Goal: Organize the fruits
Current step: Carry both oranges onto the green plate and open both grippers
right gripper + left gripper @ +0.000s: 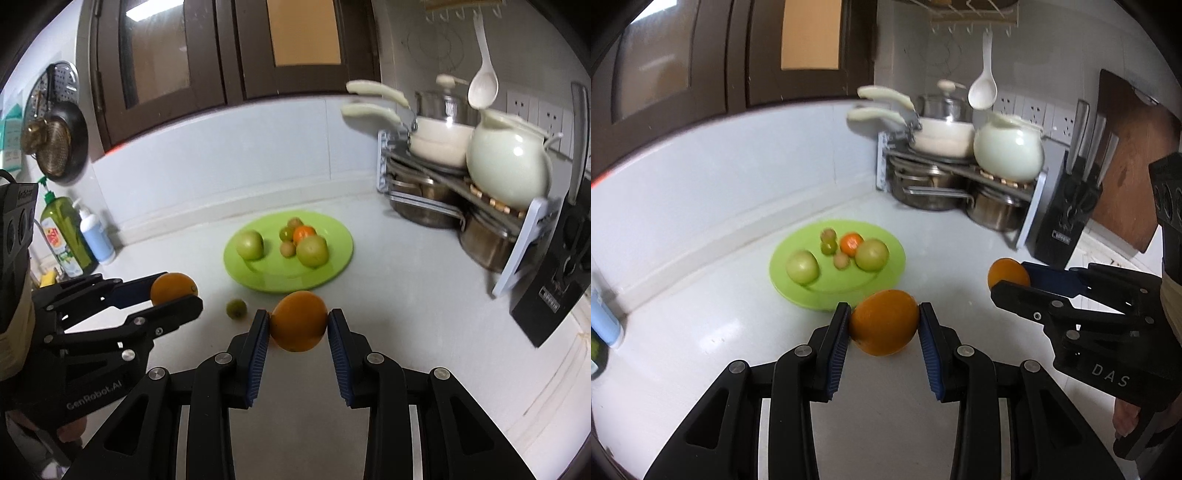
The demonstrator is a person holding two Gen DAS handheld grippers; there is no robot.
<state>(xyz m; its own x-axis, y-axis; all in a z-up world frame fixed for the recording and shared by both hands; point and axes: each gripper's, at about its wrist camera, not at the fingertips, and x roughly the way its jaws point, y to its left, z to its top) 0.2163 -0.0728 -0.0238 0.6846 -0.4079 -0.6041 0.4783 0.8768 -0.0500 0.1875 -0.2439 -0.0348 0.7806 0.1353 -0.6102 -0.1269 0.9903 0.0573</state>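
My left gripper is shut on an orange and holds it just in front of the green plate. My right gripper is shut on a second orange, also near the plate. Each gripper shows in the other view, the right one and the left one. On the plate lie two green apples, a small tangerine and a few small fruits. A small green fruit lies on the counter left of my right gripper.
A pot rack with pans and a white teapot stands at the back right. A black knife block stands at the right. Soap bottles stand at the left wall. Dark cabinets are behind.
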